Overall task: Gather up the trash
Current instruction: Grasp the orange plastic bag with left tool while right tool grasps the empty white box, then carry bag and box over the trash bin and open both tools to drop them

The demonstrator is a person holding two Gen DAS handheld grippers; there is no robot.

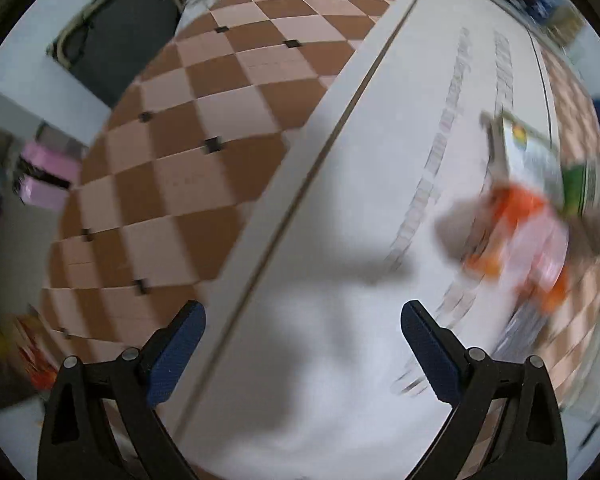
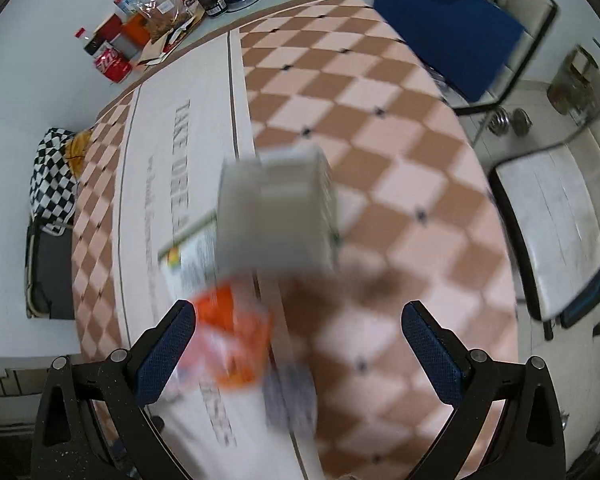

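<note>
Blue pads, left tongs (image 1: pixel 303 322): spread wide, nothing between them; poised above the white band of the tabletop (image 1: pixel 340 208).
Blue pads, right tongs (image 2: pixel 299 322): spread wide, nothing gripped; poised above the tabletop's white band and checks.
Wrapper (image 2: pixel 230 346): orange and clear, blurred; lies on the tabletop just inside the left finger of the right tongs in the right wrist view, apparently not clamped. In the left wrist view it sits well to the right of the left tongs.
Box (image 2: pixel 274 210): grey, blurred; just beyond the wrapper, straddling the white band and the checks.
Leaflet (image 2: pixel 190 252): printed sheet with a green edge; lies partly under the box, beside the wrapper.
Cloth (image 2: pixel 400 184): brown and pink checks with small dark squares, a white central band bearing grey lettering; covers the tabletop.
Far end: can (image 2: pixel 110 65), red, with bottles and a clear bag clustered near it on a white surface.
Chairs: blue seat (image 2: pixel 444 28) beyond the cloth's far right side; white seat (image 2: pixel 556 216) on the right.
Image quality: both views motion-blurred; fine detail unreadable.
</note>
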